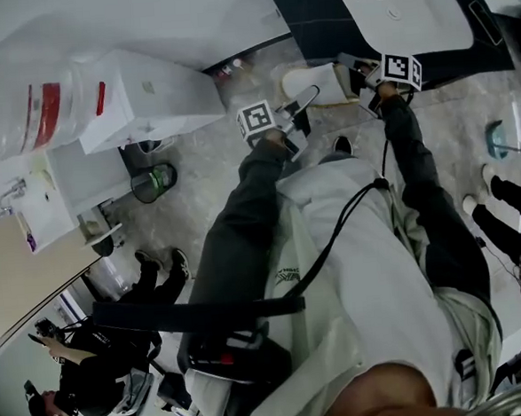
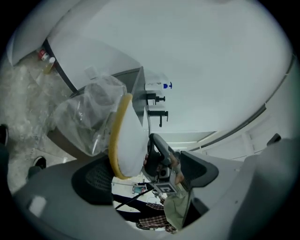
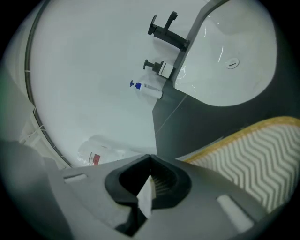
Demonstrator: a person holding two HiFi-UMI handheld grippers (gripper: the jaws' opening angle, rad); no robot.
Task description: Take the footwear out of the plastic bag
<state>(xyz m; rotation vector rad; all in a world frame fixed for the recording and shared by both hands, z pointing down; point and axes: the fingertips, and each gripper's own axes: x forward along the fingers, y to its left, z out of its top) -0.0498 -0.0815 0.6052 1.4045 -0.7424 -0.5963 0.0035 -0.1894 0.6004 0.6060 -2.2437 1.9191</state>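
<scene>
A white slipper (image 1: 309, 82) with a yellow sole edge is held up between my two grippers, in front of the sink. My right gripper (image 1: 358, 78) is shut on it, pinching a thin white fold (image 3: 145, 199) of the slipper between its pads. The chevron-ribbed sole (image 3: 262, 154) fills the lower right of the right gripper view. My left gripper (image 1: 302, 102) stands wide open. In the left gripper view the slipper (image 2: 129, 140) rises just past the left jaw, with no pad pressing on it. A crumpled clear plastic bag (image 2: 89, 115) hangs beside its far end.
A white sink (image 1: 402, 10) on a dark counter is straight ahead. At the left stand a white box (image 1: 159, 98) and a large clear bag with a red label (image 1: 36, 116). A green-rimmed bin (image 1: 152, 182) stands on the marble floor. People stand at lower left (image 1: 85, 375) and right (image 1: 510, 221).
</scene>
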